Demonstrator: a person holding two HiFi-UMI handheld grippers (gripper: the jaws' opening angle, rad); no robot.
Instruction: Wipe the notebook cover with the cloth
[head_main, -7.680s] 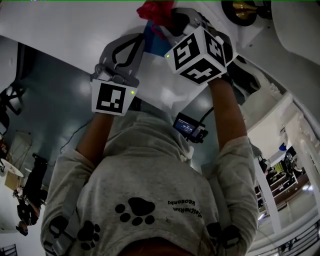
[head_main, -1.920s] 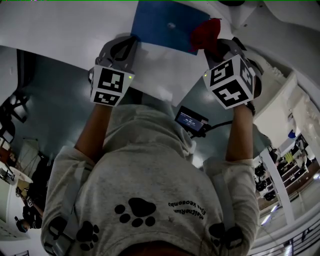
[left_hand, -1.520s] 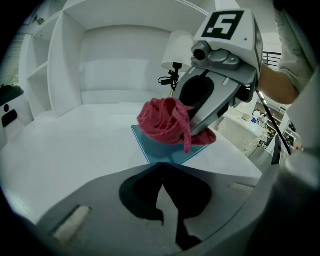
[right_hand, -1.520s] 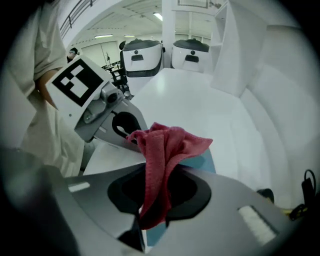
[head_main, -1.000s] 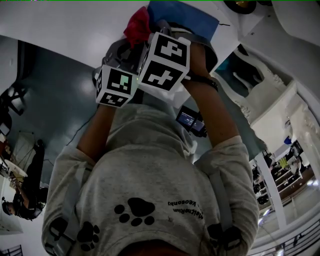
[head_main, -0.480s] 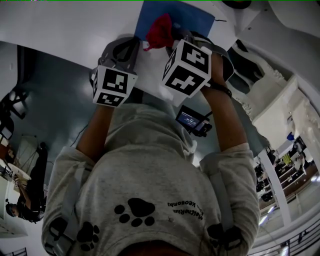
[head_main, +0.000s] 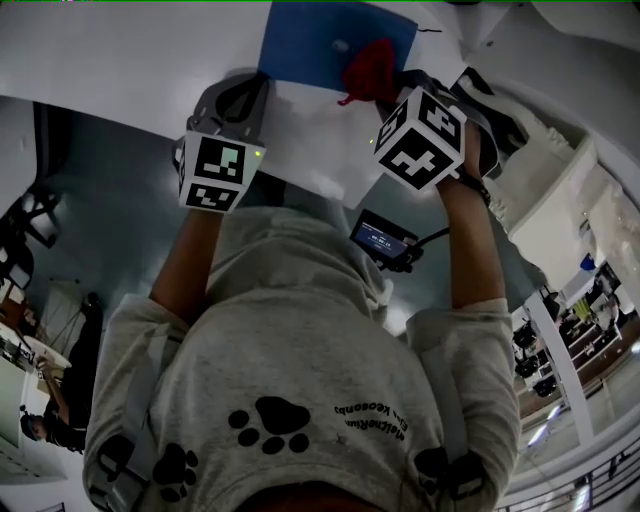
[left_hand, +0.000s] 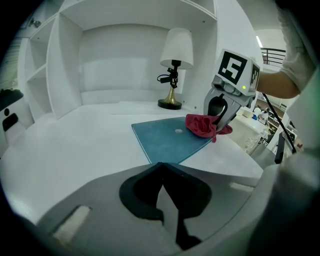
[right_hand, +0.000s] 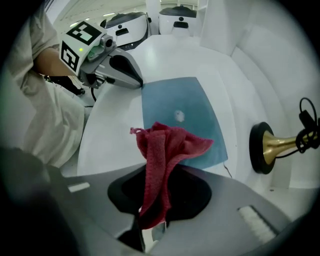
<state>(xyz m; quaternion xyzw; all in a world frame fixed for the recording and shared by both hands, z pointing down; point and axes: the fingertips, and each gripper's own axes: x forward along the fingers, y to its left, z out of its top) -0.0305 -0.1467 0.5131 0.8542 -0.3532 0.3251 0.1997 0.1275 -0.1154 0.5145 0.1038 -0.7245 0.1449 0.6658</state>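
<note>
A blue notebook (head_main: 330, 45) lies flat on the white table (head_main: 130, 60), with a small pale spot (right_hand: 179, 116) on its cover. My right gripper (right_hand: 157, 170) is shut on a red cloth (right_hand: 167, 150), which hangs bunched from its jaws onto the notebook's right part (left_hand: 167, 137). From the left gripper view, the cloth (left_hand: 202, 125) rests on the cover near its far right edge under the right gripper (left_hand: 225, 107). My left gripper (left_hand: 161, 167) is shut, its tip resting at the notebook's near left corner.
A lamp with a white shade (left_hand: 179, 47) and brass base (right_hand: 272, 147) stands behind the notebook, its cable (right_hand: 307, 125) beside it. White shelf walls (left_hand: 70, 65) enclose the back and left. The table's near edge runs close to the person's body.
The right gripper has swept the red cloth across the notebook cover from its left side to its right side. The left gripper has stayed at the corner.
</note>
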